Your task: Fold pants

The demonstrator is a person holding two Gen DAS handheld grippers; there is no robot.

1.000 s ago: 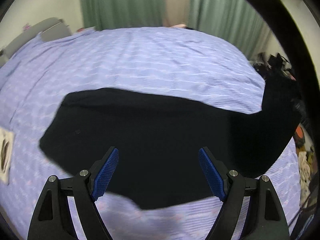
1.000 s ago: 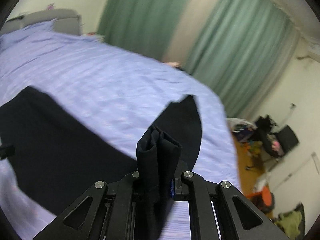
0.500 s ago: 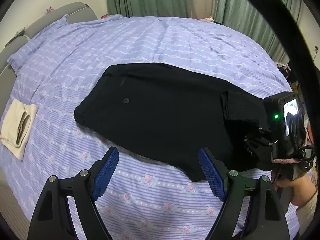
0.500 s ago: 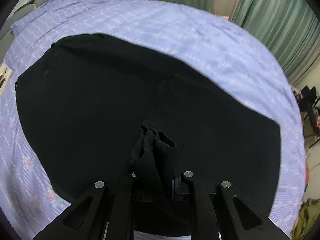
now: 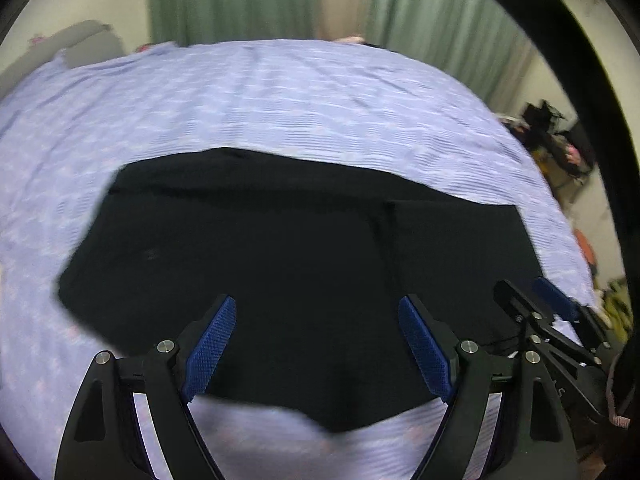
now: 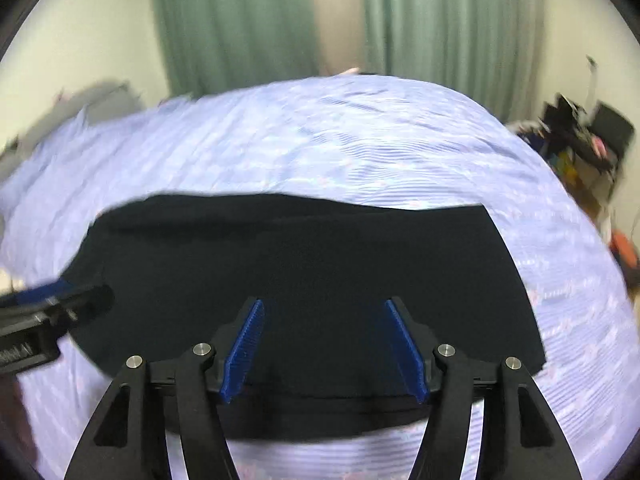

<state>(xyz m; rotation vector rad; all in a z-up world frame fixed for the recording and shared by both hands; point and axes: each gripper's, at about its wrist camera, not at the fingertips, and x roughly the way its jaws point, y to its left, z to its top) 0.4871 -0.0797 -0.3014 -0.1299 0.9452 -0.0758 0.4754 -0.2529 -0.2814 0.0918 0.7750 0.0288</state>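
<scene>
Where half a second ago the right hand-held gripper [image 6: 324, 346] pinched a bunched fold of the black pants [image 5: 280, 264], its jaws are now opening and nothing sits between the blue pads [image 6: 244, 348]; the cloth has dropped flat. The pants lie spread on the lilac striped bed [image 5: 280, 92], one layer folded over the right part with an edge showing. The left hand-held gripper [image 5: 316, 344] stays spread wide and empty above the near hem. Green curtains [image 6: 224, 20] hang behind, blurred.
</scene>
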